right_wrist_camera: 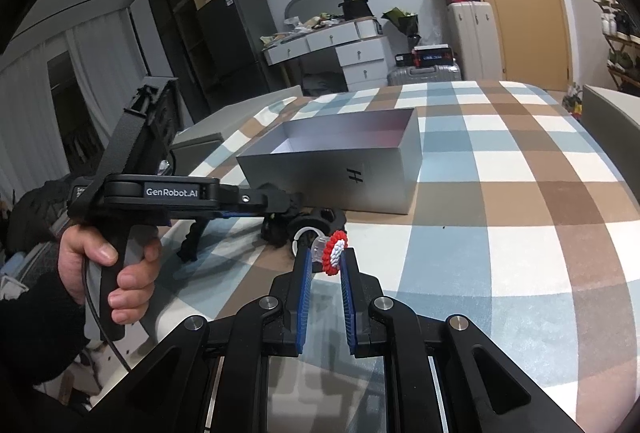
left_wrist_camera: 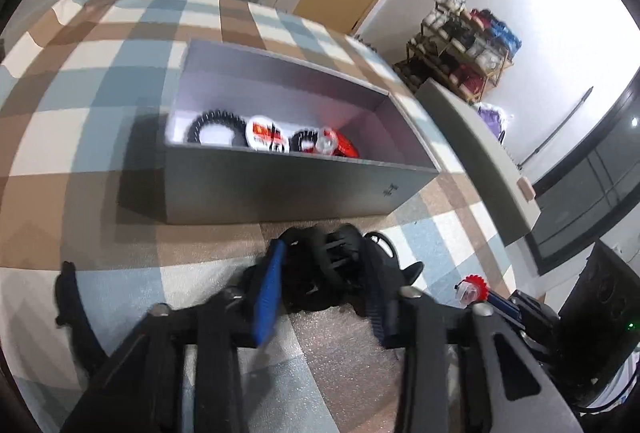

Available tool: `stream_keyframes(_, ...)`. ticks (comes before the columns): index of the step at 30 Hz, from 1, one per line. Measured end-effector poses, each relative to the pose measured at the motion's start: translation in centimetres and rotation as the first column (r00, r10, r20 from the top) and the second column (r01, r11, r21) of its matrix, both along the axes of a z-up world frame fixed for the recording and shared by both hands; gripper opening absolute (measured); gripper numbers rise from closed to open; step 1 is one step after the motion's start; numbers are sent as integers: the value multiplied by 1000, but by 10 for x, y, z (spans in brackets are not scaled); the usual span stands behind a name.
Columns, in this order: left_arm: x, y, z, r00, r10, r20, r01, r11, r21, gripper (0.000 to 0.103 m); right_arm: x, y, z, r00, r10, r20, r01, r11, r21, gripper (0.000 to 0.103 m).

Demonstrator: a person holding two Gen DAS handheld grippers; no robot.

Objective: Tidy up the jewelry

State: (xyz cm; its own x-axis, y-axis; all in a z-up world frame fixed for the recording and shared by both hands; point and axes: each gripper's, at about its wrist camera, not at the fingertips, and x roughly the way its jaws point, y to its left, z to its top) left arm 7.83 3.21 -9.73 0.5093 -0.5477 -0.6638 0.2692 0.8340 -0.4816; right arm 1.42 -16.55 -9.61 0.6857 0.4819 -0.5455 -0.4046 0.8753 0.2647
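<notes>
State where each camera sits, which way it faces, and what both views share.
Left wrist: on the left hand-held gripper, facing down at black jewelry before the open grey box; own fingers show.
Right wrist: on the right hand-held gripper, shut on a red-and-white beaded piece; a hand shows.
Shared: box, checked cloth, beaded piece.

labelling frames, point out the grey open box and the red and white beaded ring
grey open box [right_wrist_camera: 360, 185], right wrist view, on its front wall
red and white beaded ring [right_wrist_camera: 335, 252], right wrist view, on its beaded face
</notes>
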Motion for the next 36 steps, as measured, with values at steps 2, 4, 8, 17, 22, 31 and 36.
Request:
stream_keyframes(2,-2,2,2,1000,0,5,0,1000,13,24,0,0,2,1000,-3,5,3,1000,-1,14)
stream_keyframes(4,-5,3,0,1000,-4,3,4,1000,15,24,1,1,3,1000,-1,5,1,1000,-3,14)
stream_keyframes(8,-10,10,1,999,26,20,-26,999,22,23,2,4,7,1000,-1,11,2,1000,-8,14)
stream_keyframes(17,-27,22,24,997,34,71,-31,999,-39,22,5,10,25,998,17,52,-16,1000,-11,14)
stream_keyframes(22,-30,23,48,988,23,150,-16,999,-50,22,21,12,45,996,46,75,-49,998,39,14)
stream_keyframes(31,11,18,64,980,24,197,-22,1000,-12,22,74,24,60,997,57,49,-60,996,59,14)
stream_keyframes(36,36,12,56,983,12,185,-13,1000,6,23,104,27,62,998,53,37,-55,997,59,14)
